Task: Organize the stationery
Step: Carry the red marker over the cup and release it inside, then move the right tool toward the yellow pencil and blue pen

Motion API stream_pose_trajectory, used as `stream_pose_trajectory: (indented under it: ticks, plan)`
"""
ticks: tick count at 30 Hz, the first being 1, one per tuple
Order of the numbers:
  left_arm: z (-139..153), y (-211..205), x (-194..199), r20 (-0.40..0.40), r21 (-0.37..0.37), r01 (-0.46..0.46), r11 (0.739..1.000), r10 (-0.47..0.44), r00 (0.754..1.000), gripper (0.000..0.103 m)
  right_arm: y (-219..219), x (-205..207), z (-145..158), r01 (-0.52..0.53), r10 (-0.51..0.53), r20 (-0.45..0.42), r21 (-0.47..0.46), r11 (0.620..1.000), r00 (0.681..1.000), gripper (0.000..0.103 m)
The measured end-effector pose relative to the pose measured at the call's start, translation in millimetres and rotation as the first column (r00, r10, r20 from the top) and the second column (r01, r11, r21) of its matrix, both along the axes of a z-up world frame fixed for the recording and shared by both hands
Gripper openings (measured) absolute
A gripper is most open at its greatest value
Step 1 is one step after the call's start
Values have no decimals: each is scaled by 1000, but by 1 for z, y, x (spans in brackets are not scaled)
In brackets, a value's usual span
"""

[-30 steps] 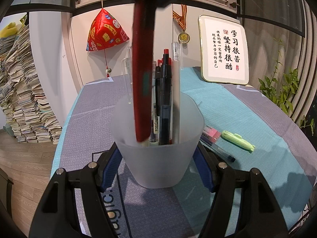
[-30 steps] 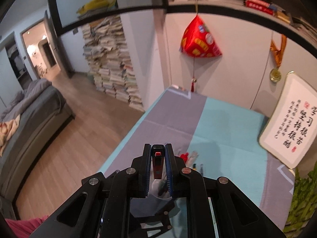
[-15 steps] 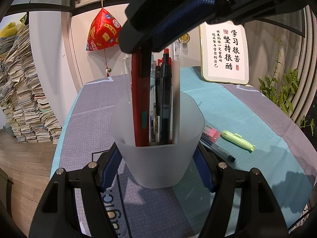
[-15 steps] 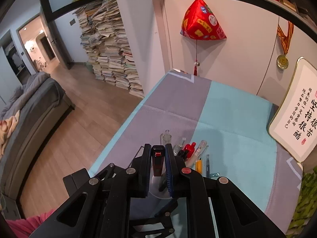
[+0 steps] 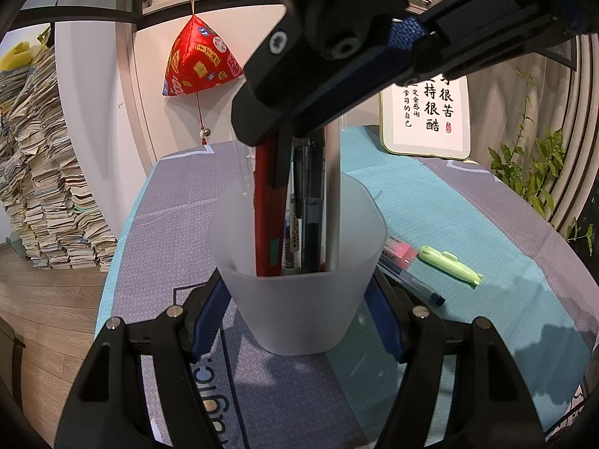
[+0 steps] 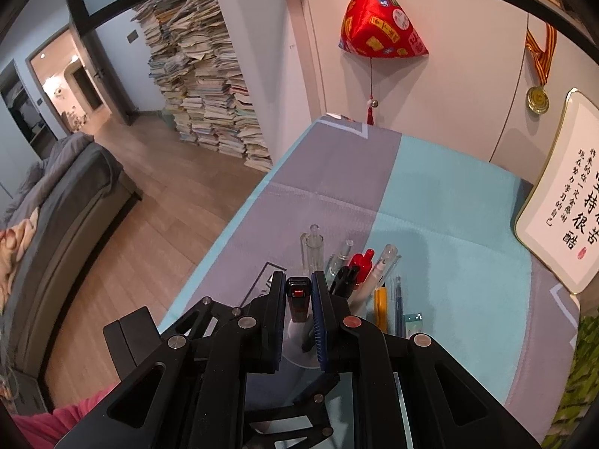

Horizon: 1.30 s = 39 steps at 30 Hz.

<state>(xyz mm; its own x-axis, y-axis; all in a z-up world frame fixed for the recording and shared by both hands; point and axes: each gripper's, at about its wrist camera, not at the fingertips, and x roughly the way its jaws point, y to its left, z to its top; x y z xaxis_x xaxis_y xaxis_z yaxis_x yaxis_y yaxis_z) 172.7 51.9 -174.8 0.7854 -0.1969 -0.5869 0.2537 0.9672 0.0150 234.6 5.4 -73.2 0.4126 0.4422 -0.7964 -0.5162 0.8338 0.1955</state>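
Observation:
A frosted white cup (image 5: 297,299) stands on the grey and teal table mat (image 5: 179,232). My left gripper (image 5: 295,301) is shut on the cup, one blue-padded finger on each side of it. Several pens (image 5: 307,194) stand upright inside. From above, my right gripper (image 5: 269,119) is shut on the top of a red utility knife (image 5: 266,217), whose lower end sits inside the cup. In the right wrist view the knife's black and red top (image 6: 298,301) shows between the pads of the right gripper (image 6: 298,288), with pen tops (image 6: 359,262) just beyond.
To the right of the cup lie a pink eraser (image 5: 398,252), a green highlighter (image 5: 449,263) and a clear pen (image 5: 411,286). A framed calligraphy board (image 5: 426,119) leans at the back right, with a plant (image 5: 531,172) beside it. Book stacks (image 5: 45,194) stand left of the table.
My right gripper has come down with the red knife, pushing it deeper into the cup, and now fills the top of the left wrist view. The left gripper and cup have stayed still.

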Motion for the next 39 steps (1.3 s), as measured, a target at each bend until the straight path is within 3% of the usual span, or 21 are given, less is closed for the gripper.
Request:
stream_pose_trajectory:
  ticks: [12,19,25,32,35,37,39]
  plan:
    - [0,0,0,0,0,0,1000,0,1000,69,-12,-8,13,7,-8,38,28,1000,999,14]
    - [0,0,0,0,0,0,1000,0,1000,69,-40,-14,23,67,-68,81,20,998,994,14]
    - [0,0,0,0,0,0,1000,0,1000,69,-76,-2,-8,172,-171,15,-29,985,985,15]
    - [0,0,1,-5,-2,0,1000,0,1000,69,-97,1,-60,211,-219,-104,-80,974,970,15]
    - [0,1,1,-3,-6,-3,1000,2,1000,72,-102,-2,-71,217,-224,-135,-66,974,965,15]
    - [1,1,-1,7,-7,3,1000,-2,1000,81,-104,-4,-74,221,-227,-146,-57,974,963,15]
    - [3,-1,-4,25,2,3,1000,-3,1000,81,-107,-6,-76,226,-231,-151,-50,973,961,15]
